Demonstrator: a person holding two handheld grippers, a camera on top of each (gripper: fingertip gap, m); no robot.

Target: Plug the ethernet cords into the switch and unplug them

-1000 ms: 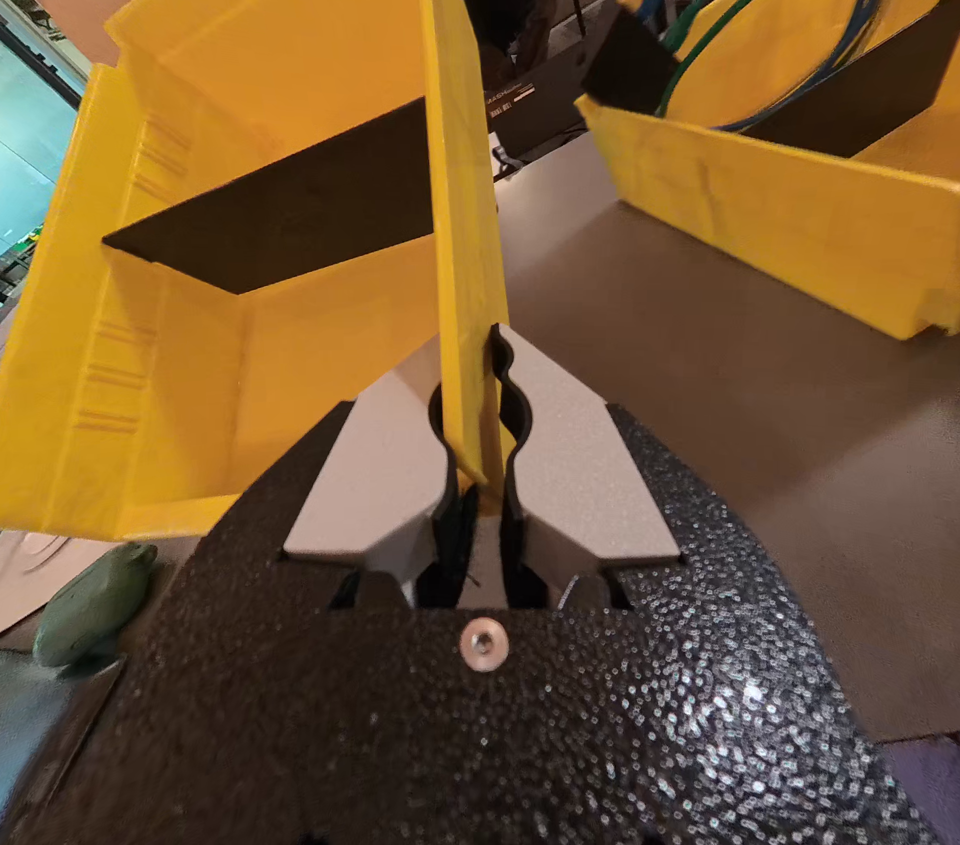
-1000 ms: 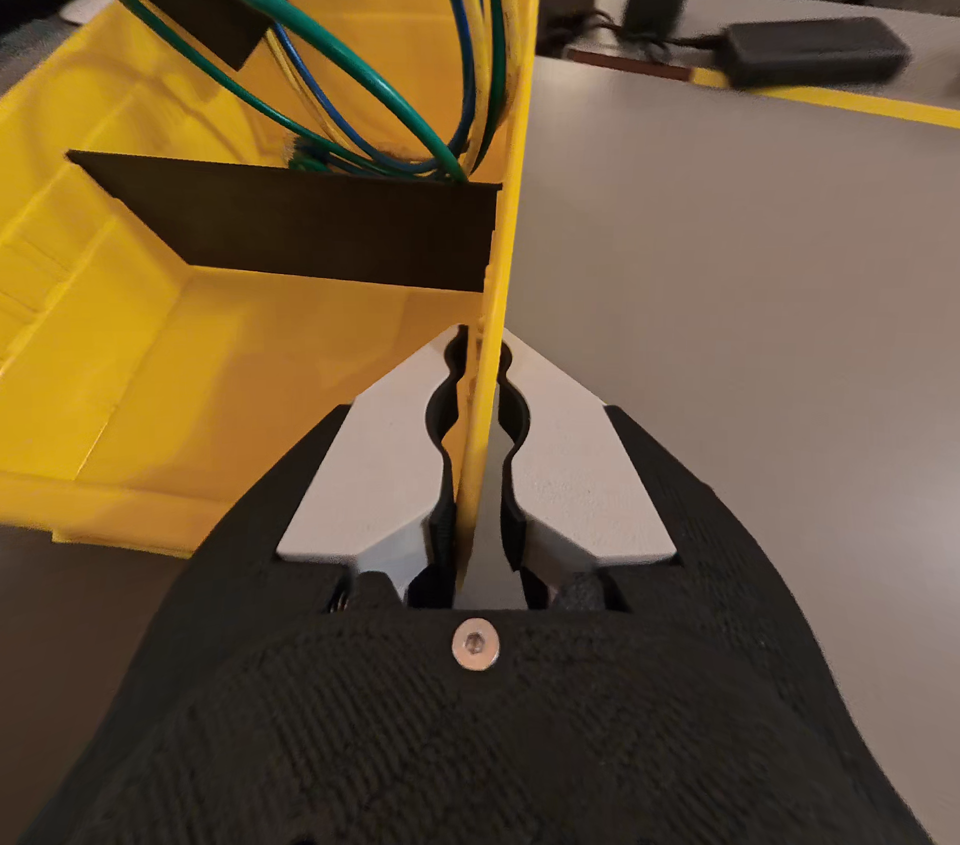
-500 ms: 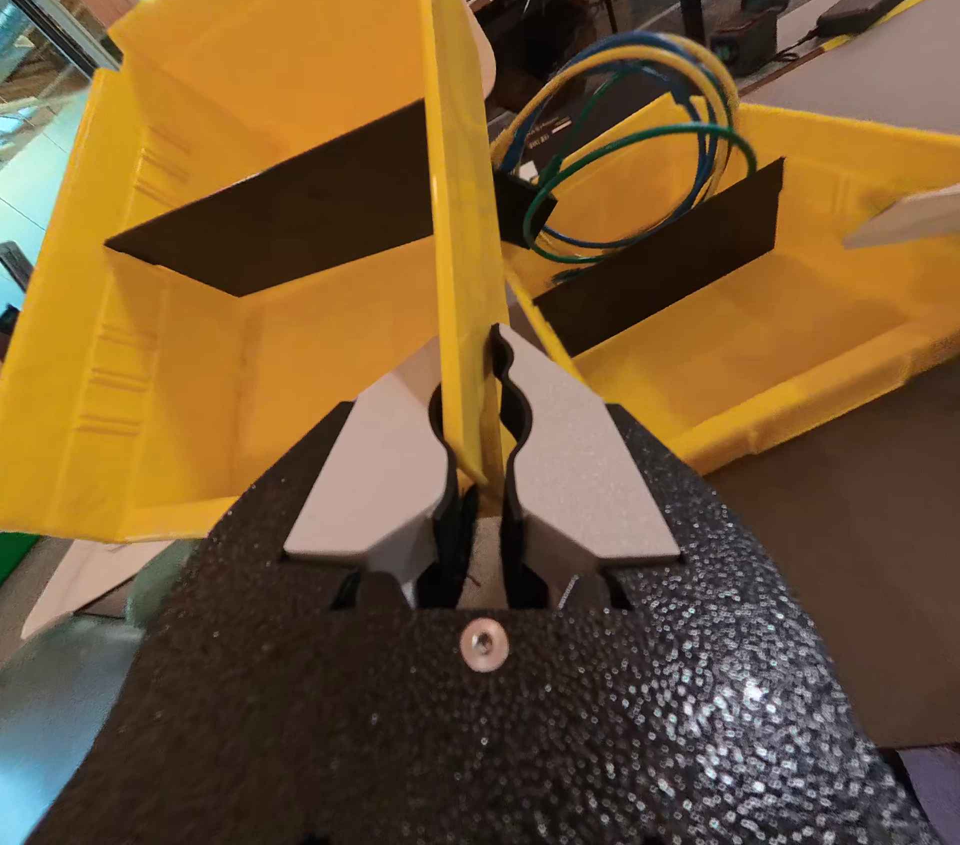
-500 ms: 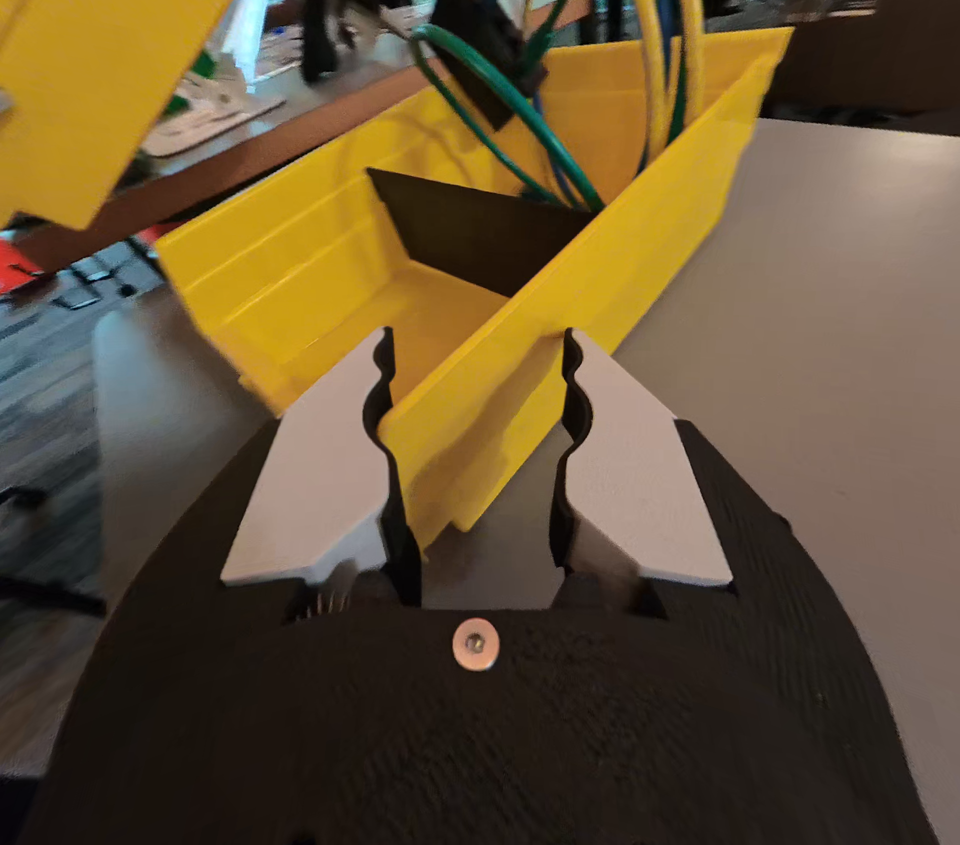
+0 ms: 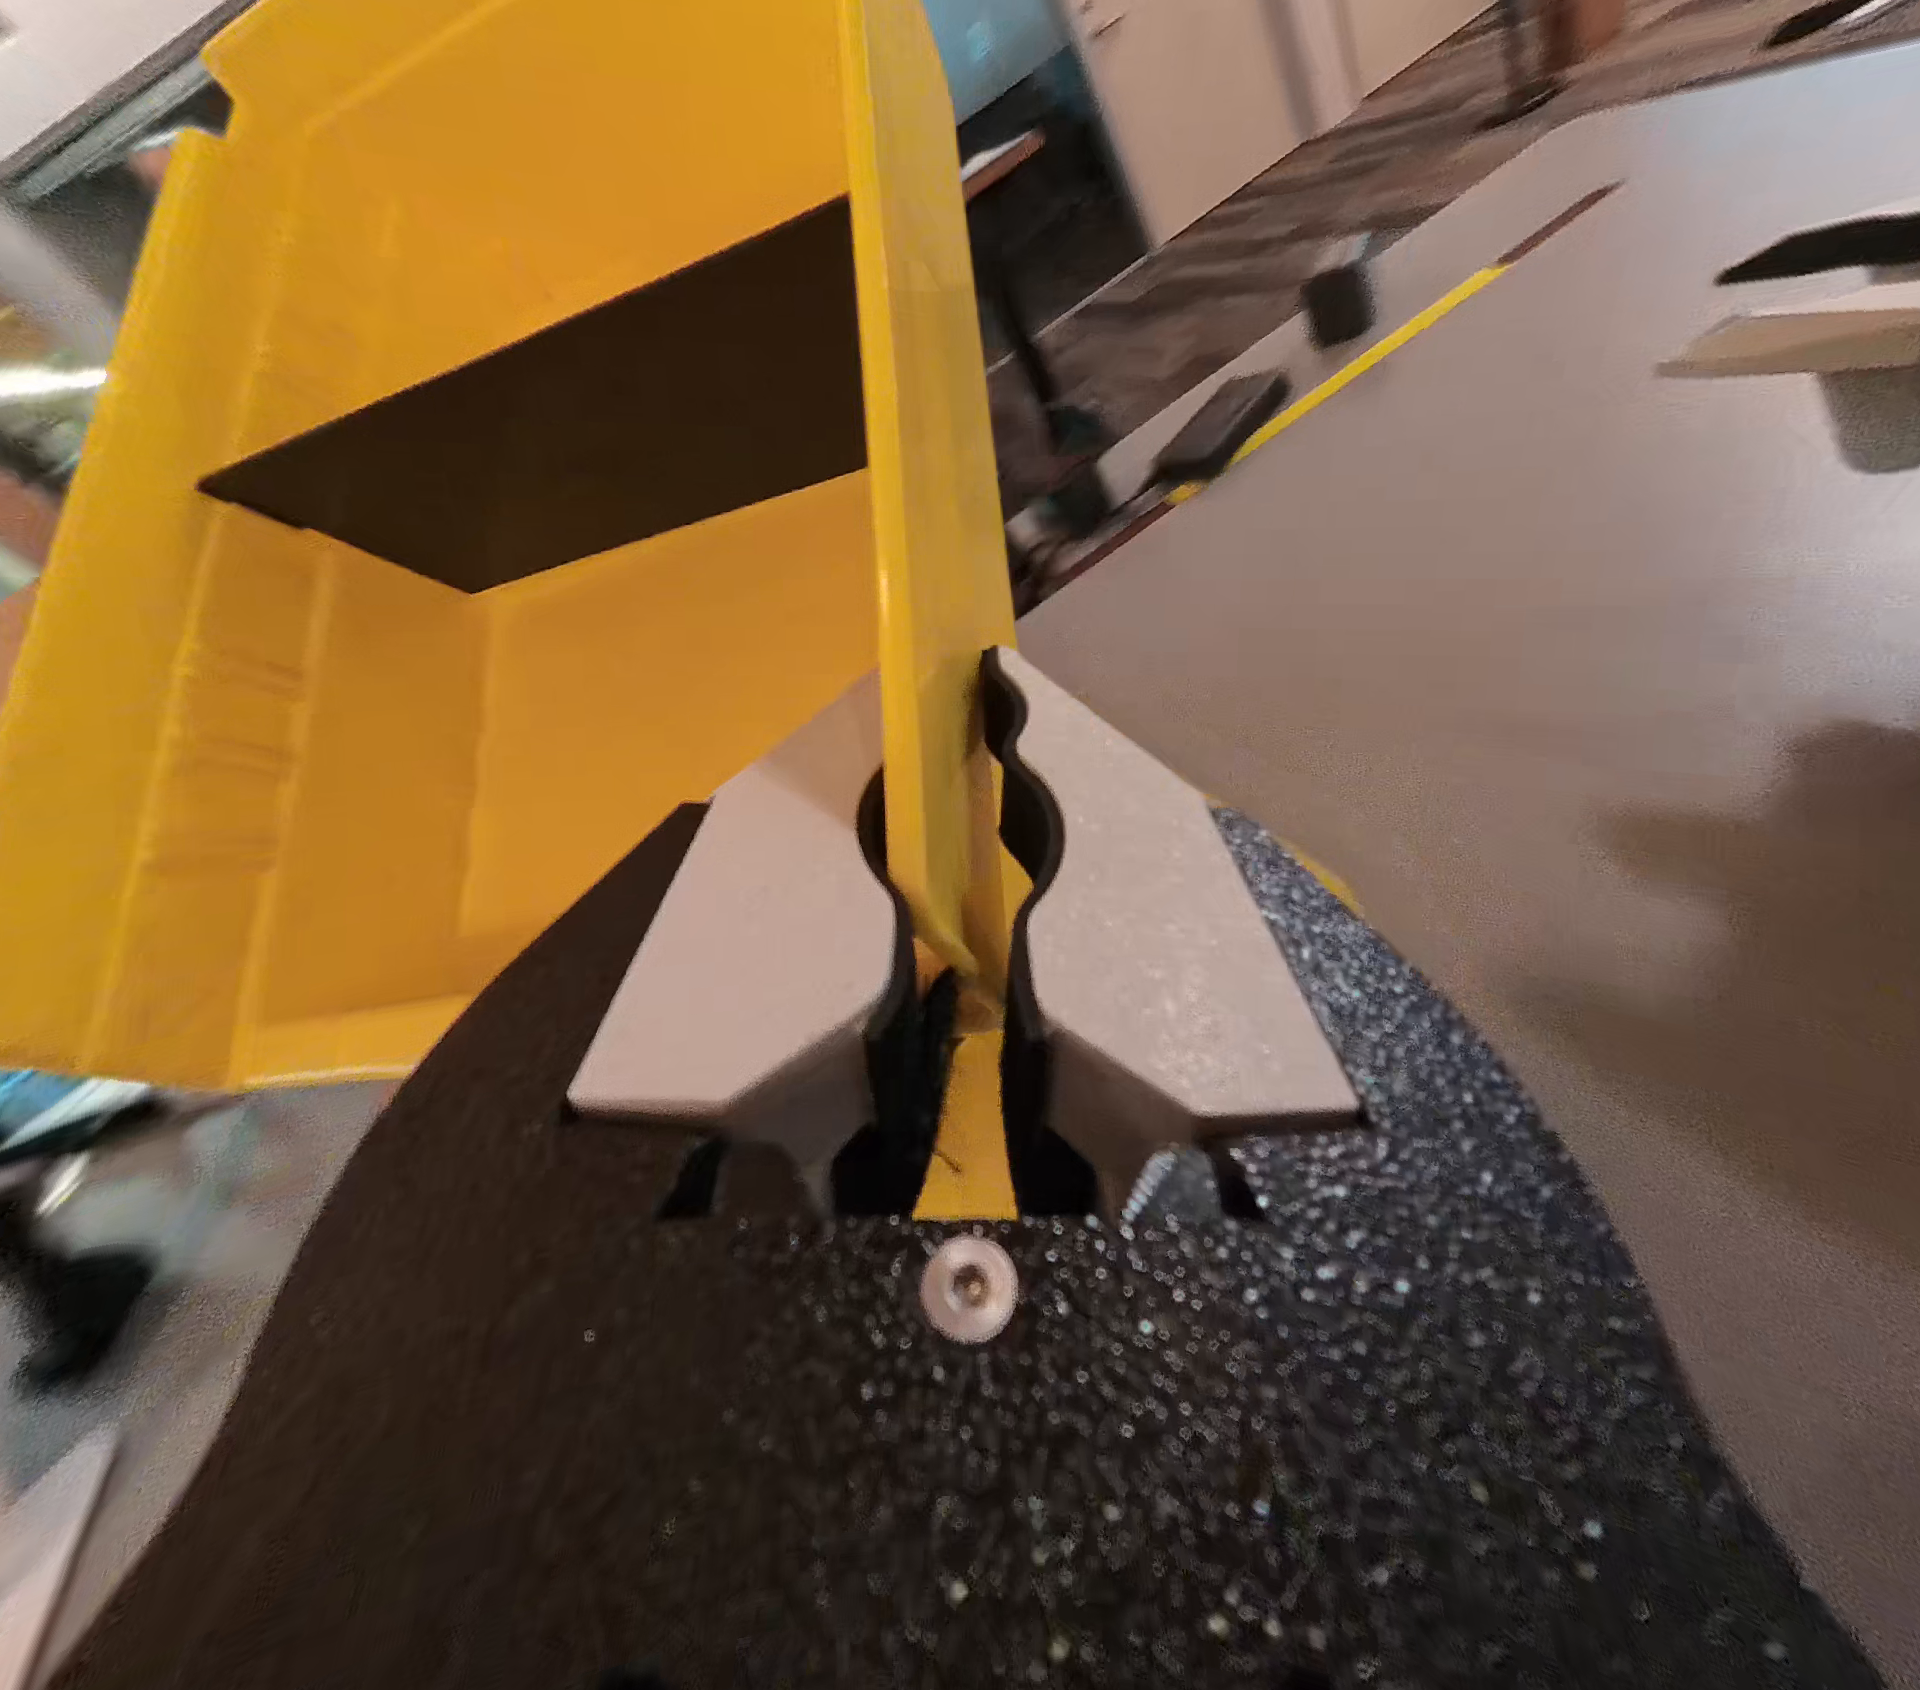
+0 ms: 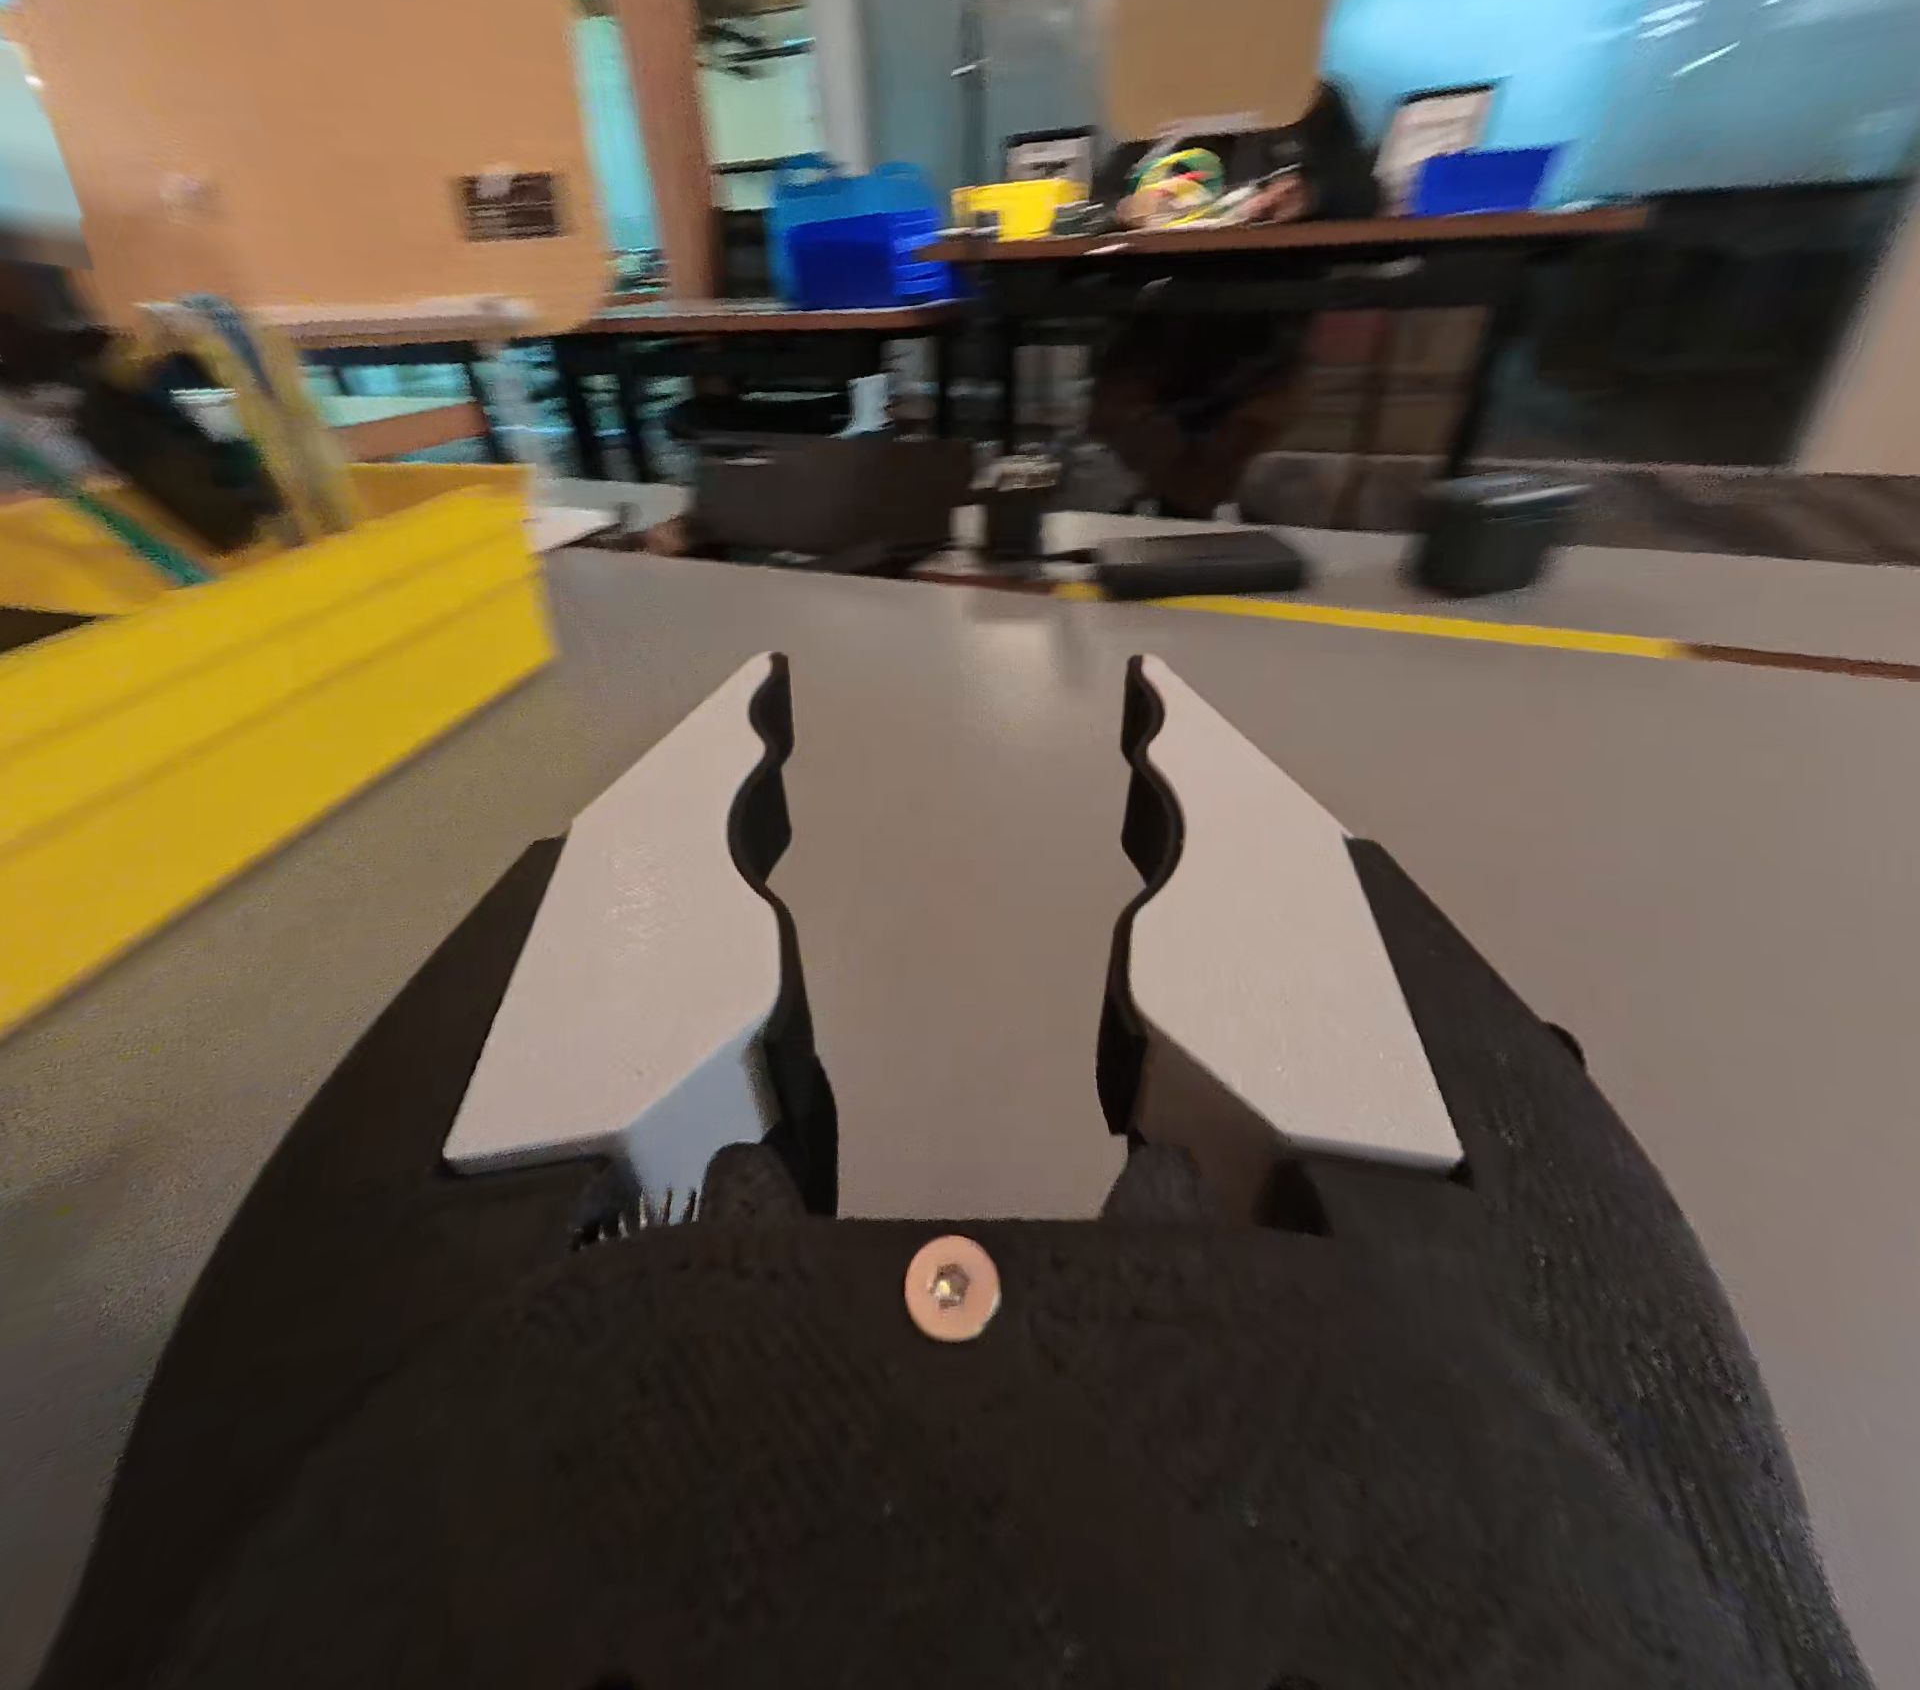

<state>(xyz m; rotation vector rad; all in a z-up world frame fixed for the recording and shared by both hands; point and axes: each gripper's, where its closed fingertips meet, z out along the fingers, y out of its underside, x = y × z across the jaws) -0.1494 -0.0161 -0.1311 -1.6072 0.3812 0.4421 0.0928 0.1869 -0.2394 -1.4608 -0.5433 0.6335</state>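
Yellow plastic, the side wall of an empty bin (image 5: 582, 352), is clamped in the left gripper (image 5: 951, 819), held clear of the bench (image 6: 1351, 809). Right gripper (image 6: 951, 674) gapes wide, empty. Blurred ethernet cords (image 6: 249, 414) sit in another yellow bin (image 6: 208, 705) at the bench's left edge.

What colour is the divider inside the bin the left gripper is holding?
Black. The divider crosses the yellow bin; the left wrist view shows it best.

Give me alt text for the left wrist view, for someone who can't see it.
The left gripper is shut on the side wall of an empty yellow bin, held lifted and tilted above a grey table. A black divider crosses the bin's inside. The blurred background shows pale cabinets and a yellow stripe along the table edge.
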